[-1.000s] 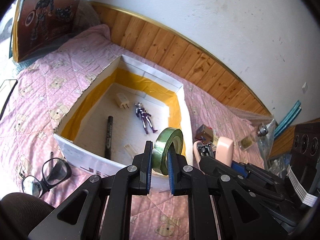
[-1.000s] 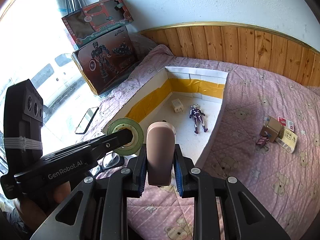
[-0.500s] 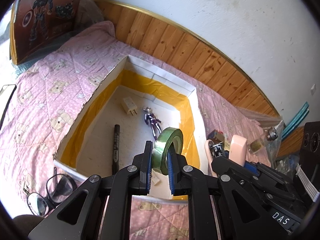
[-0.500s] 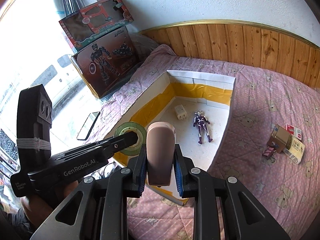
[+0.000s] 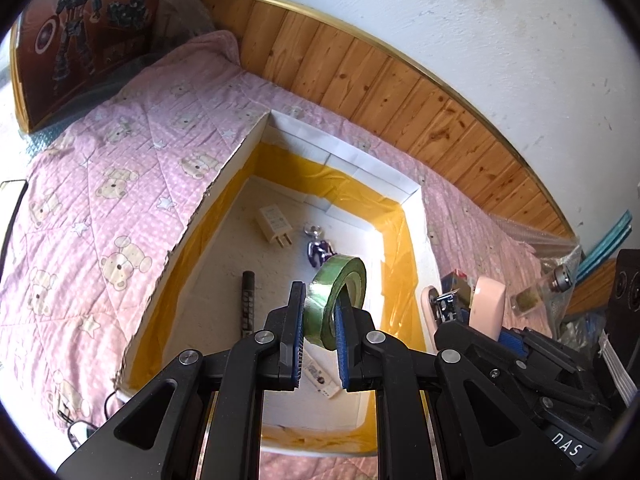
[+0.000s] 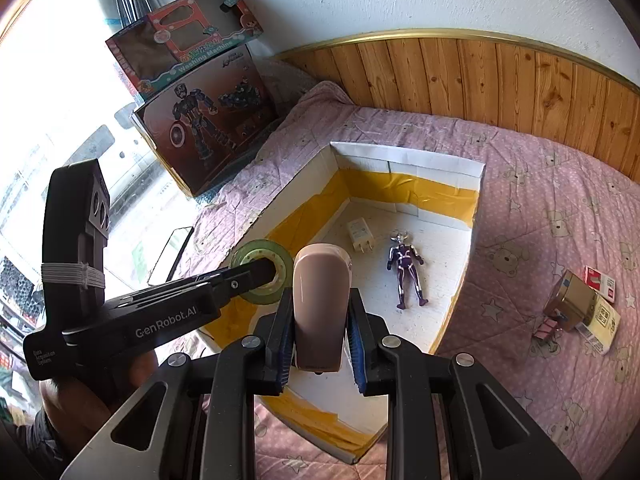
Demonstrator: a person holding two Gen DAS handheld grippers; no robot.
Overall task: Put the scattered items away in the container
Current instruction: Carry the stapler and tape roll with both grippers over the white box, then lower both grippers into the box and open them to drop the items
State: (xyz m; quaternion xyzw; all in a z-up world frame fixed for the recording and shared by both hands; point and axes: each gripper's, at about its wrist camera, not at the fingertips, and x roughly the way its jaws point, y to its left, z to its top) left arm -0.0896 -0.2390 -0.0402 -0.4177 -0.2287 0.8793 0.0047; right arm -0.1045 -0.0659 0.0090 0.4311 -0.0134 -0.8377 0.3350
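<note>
I am steering two hand-held grippers over a bed (image 6: 560, 208) with a pink bear-print quilt, and both have carried forward over the last second, so the box (image 5: 412, 200) that was ahead of them now sits right below. My left gripper (image 5: 318, 334) is nearly shut, pinching a roll of green tape (image 5: 334, 300) by its rim, with the roll standing on edge above the box floor. My right gripper (image 6: 320, 334) is closed on a beige stapler (image 6: 320, 304), held upright between the blue pads (image 6: 357, 344); in the right view it hangs over the box's near end. The box is white with yellow tape along its inner walls and lies on the bed. Already in it are a white charger (image 6: 361, 235), a purple toy figure (image 6: 406, 270), a black marker (image 5: 247, 304) and a small white stick (image 5: 322, 378) at the near end. In the left view, the glasses that lay in full sight beside the box have slid almost out at the lower edge. Well apart on the quilt to the right lie small cartons (image 6: 580, 308), not yet tidied. I judge both loads are now placed for release; opening either gripper should drop its item inside, clear of the walls.
</note>
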